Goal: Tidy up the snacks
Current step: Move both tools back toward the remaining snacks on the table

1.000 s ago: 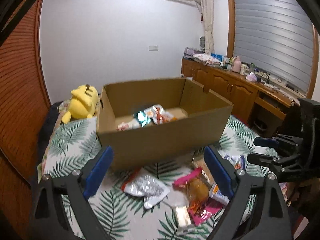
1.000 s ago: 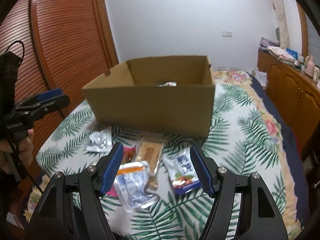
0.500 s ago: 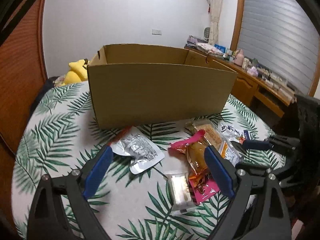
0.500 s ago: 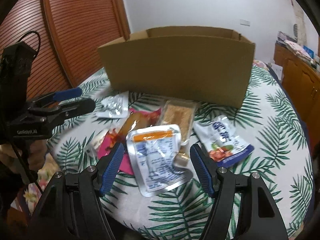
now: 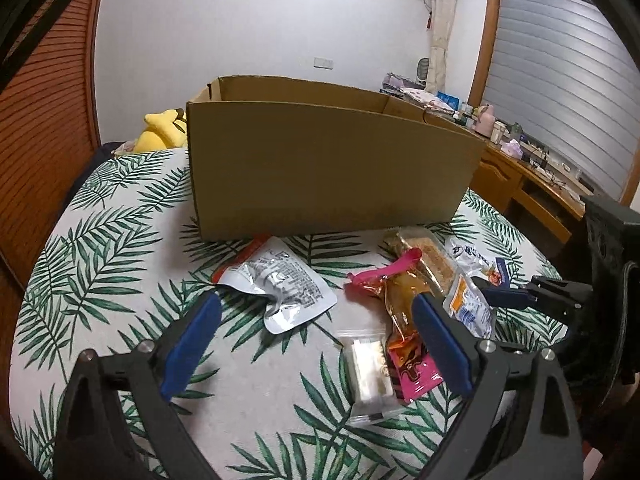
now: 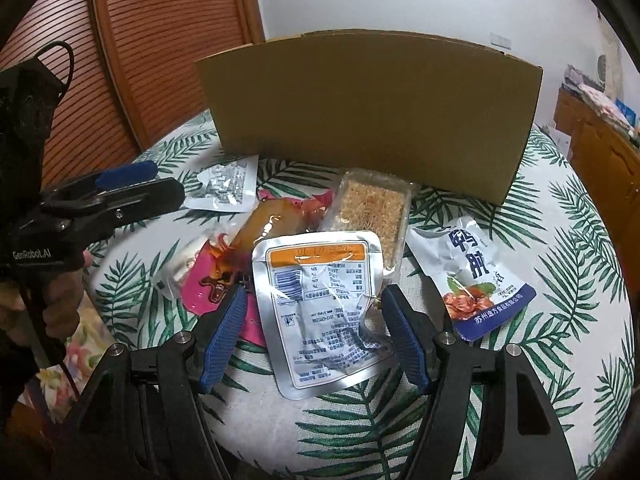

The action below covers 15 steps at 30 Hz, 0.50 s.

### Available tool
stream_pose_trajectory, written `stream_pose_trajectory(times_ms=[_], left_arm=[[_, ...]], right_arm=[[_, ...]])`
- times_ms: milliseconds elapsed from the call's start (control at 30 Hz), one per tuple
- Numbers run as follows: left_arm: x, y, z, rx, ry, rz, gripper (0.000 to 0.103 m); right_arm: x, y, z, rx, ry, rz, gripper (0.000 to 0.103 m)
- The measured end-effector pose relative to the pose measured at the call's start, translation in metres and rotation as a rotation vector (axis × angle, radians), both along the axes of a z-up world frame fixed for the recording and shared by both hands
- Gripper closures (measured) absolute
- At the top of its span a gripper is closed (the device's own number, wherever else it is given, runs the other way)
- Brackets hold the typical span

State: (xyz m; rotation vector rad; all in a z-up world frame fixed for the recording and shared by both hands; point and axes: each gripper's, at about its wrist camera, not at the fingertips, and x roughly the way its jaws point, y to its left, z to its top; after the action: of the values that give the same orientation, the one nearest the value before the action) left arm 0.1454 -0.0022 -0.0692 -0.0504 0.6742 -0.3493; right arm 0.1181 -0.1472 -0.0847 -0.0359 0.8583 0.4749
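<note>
Several snack packets lie on the leaf-print cloth before an open cardboard box (image 5: 328,176), also in the right wrist view (image 6: 372,108). My right gripper (image 6: 314,312) is open low over a silver pouch with an orange band (image 6: 324,308), its jaws on either side of it. My left gripper (image 5: 316,320) is open above a crumpled silver pouch (image 5: 280,284) and a small clear-wrapped white snack (image 5: 370,372). A pink and orange packet (image 5: 400,320) lies by the left gripper's right finger. A clear pack of brown crackers (image 6: 372,212) and a white and blue pouch (image 6: 476,276) lie nearer the box.
A yellow plush toy (image 5: 160,132) sits behind the box on the left. A wooden slatted door (image 6: 160,48) stands at the left. A wooden cabinet with clutter (image 5: 520,160) runs along the right wall. The table edge curves close below both grippers.
Both grippers have dropped lower and moved in toward the packets. The box interior is no longer visible. The right gripper now straddles the orange-banded pouch.
</note>
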Motion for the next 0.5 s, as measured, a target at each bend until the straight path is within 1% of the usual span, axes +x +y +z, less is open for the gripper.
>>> stream_pose_trajectory(times_ms=[167,200,267,400,500], left_arm=[[0.002,-0.006,-0.001,-0.008,0.009,-0.02,0.006],[0.002,-0.007,-0.001,-0.014,0.012,-0.023,0.006],[0.003,-0.008,-0.001,-0.024,0.015,-0.024,0.006],[0.005,-0.012,-0.002,-0.053,0.036,-0.031,0.006],[0.007,-0.018,-0.002,-0.056,0.044,-0.036,0.006]], right_arm=[[0.005,0.003,-0.007,-0.023,0.021,0.002,0.032],[0.005,0.001,-0.007,-0.013,0.019,0.0,0.033],[0.005,-0.002,-0.007,-0.006,0.018,-0.01,0.042],[0.0,-0.005,-0.005,0.01,0.017,-0.003,0.043],[-0.005,-0.009,-0.002,0.034,0.002,-0.017,0.044]])
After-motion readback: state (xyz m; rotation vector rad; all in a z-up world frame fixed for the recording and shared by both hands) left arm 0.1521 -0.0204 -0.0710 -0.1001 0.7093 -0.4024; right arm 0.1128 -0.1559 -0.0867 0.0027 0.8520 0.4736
